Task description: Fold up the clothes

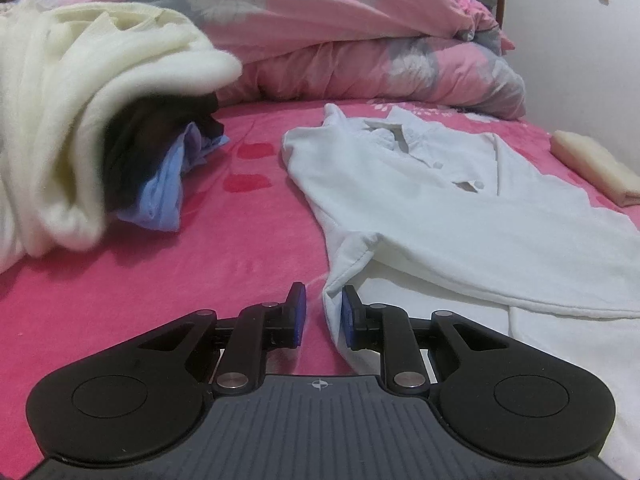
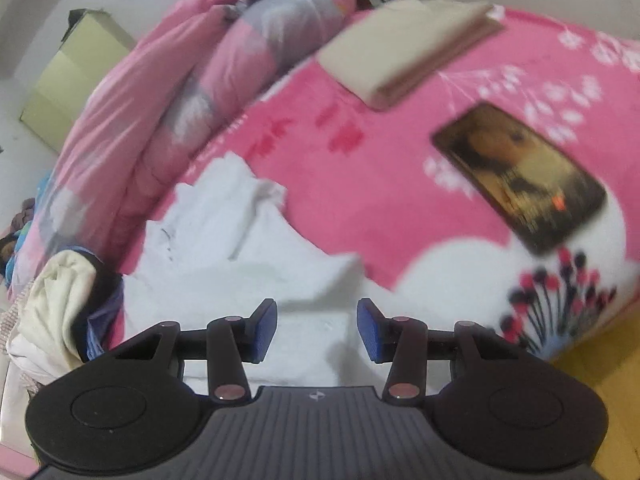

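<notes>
Your left gripper [image 1: 323, 314] stands slightly parted, the white collared shirt [image 1: 460, 216] hem's edge between its pads, unpinched on the pink fleece blanket [image 1: 248, 240]. Your right gripper [image 2: 317, 330], released, hovers over the shirt; only its view shows a dark smartphone [image 2: 520, 178].

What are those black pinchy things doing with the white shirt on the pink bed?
A person is folding clothes on the bed with a pincher tool in each hand. The white shirt lies spread on the pink blanket, partly folded. The left gripper sits at the shirt's edge with its jaws a little apart, not pinching. The right gripper hangs open over the shirt, holding nothing. A heap of unfolded clothes waits beside it, and a folded cream cloth and a phone lie further along.
</notes>
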`<state>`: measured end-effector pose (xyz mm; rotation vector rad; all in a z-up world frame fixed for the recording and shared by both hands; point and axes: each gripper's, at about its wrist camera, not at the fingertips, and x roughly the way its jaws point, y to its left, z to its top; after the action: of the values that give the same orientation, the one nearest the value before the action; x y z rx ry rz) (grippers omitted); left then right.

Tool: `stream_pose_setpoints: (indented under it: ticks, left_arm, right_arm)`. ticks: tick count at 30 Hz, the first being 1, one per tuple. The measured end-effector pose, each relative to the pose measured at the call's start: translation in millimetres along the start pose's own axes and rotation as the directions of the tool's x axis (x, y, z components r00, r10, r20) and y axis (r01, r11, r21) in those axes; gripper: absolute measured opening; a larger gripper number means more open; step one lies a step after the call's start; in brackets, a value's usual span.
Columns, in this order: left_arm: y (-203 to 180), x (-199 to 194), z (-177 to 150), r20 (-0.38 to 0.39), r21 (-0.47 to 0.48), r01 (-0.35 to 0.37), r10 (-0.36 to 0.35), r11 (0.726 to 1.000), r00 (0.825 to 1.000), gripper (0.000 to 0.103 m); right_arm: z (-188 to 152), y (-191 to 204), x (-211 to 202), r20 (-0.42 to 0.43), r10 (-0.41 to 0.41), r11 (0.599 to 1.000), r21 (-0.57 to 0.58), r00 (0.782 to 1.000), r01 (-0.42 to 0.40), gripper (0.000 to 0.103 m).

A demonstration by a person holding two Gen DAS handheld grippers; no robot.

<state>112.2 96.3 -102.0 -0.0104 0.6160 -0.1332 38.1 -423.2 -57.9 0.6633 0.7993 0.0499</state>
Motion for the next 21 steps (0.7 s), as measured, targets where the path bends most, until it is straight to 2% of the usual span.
stream_pose_setpoints:
  ticks: [3, 5, 7, 9, 11, 16, 19, 21]
  left_arm:
    - [0, -15, 2, -0.017, 0.047, -0.052, 0.053, 0.998, 0.998, 0.033]
    - [1, -28, 3, -0.018, 0.081, -0.102, 0.103, 0.992, 0.994, 0.034]
    - [5, -42, 10, -0.009, 0.066, -0.144, 0.145, 0.987, 0.989, 0.034]
    - [8, -53, 22, 0.023, 0.025, -0.156, 0.156, 0.987, 0.988, 0.034]
    - [5, -55, 39, 0.052, -0.010, -0.122, 0.123, 0.992, 0.991, 0.034]
    - [-32, -5, 76, 0.011, 0.057, -0.019, 0.018, 0.998, 1.000, 0.034]
    - [-42, 37, 77, -0.078, 0.064, 0.006, -0.001, 0.998, 0.997, 0.034]
    - [-36, 61, 71, -0.134, 0.065, 0.000, 0.009, 0.998, 0.991, 0.034]
  right_arm:
    - [0, -1, -12, 0.042, 0.012, 0.999, -0.046, 0.999, -0.010, 0.047]
    - [4, 6, -22, 0.069, 0.020, 0.994, -0.104, 0.997, -0.013, 0.047]
    - [9, 22, -25, 0.095, 0.027, 0.980, -0.198, 0.995, -0.007, 0.047]
    - [14, 44, -23, 0.119, 0.045, 0.953, -0.302, 0.992, -0.006, 0.045]
    - [18, 70, -15, 0.120, 0.083, 0.917, -0.397, 0.989, -0.029, 0.043]
    - [17, 142, 35, 0.026, 0.196, 0.780, -0.611, 0.980, -0.140, 0.040]
    - [6, 166, 76, -0.051, 0.178, 0.713, -0.681, 0.983, -0.165, 0.035]
    - [-1, 167, 102, -0.107, 0.144, 0.701, -0.691, 0.984, -0.178, 0.033]
